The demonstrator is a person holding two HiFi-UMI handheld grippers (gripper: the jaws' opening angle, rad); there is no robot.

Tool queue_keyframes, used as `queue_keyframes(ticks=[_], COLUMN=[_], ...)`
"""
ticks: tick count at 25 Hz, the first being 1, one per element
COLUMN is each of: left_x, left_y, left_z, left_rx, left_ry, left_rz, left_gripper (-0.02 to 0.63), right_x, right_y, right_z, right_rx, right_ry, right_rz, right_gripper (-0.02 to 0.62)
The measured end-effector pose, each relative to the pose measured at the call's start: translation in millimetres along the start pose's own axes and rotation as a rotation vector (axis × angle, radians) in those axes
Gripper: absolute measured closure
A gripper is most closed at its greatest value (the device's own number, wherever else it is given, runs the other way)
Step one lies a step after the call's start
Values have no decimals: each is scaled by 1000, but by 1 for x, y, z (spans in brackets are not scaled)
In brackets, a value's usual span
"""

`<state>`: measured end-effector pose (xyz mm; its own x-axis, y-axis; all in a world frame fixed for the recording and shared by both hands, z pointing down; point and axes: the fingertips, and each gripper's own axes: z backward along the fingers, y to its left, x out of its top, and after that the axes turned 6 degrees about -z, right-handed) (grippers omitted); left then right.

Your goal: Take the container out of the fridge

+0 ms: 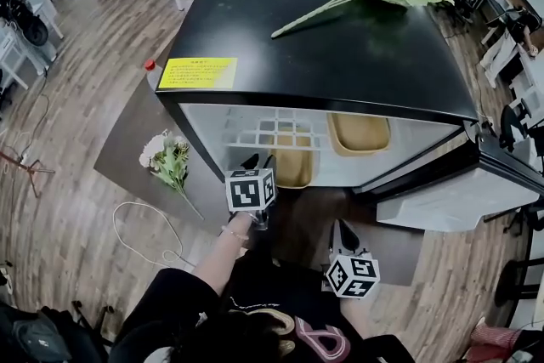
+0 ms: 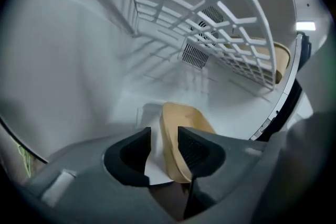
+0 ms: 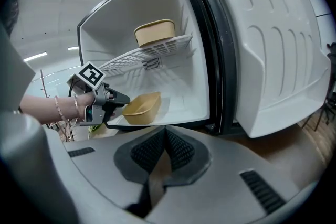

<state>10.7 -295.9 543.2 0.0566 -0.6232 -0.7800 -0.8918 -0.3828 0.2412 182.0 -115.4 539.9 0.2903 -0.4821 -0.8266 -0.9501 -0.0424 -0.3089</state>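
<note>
Left gripper (image 2: 164,136) jaws wide, straddling near wall of lower tan container (image 2: 181,115), unpinched; its length runs straight ahead of fingers. Right gripper (image 3: 165,140) closed, empty, farther back.

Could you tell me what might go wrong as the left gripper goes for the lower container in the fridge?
1. The left gripper's open jaws straddle only one thin wall of the lower container; a grip there may let it tilt or slip.
2. The wire shelf sits above it, so lifting steeply could knock the shelf and the upper container on it.
</note>
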Motion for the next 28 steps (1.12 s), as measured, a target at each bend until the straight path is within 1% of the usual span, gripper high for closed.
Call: queue_keyframes(ticks=[4,7,11,16,18,19,24,28], left_x=[-6,-10,-12,-19,-19,-18,-12,-10], left_y=[0,3,2,1,2,3,7,11], left_z=[-12,-19,-23,-27,-27,-27,-24,-17], left_rx=[28,65,87,107,126,135,138,130], left_ry=[43,49,50,90,97,96,58,47], left_rz=[-13,8,26,11,-2,-7,4,37], left_gripper=[448,459,508,528,568,580,583,584], right_x=[-2,1,2,3,4,4,6,5], right_y=[-9,-15,-21,-20,-19,-19,-23,-22], right_z=[0,0,-1,-5,-7,-8,-9,-9], right_rx=[-12,-16,-22,-8,-2,-1,-10,-14], right_ry=[4,-3,-1,9,11,11,7,1], right_rz=[-16,-24,-29,-19,-16,-17,-24,-27], right_gripper=[589,588,588,589,588,588,588,588])
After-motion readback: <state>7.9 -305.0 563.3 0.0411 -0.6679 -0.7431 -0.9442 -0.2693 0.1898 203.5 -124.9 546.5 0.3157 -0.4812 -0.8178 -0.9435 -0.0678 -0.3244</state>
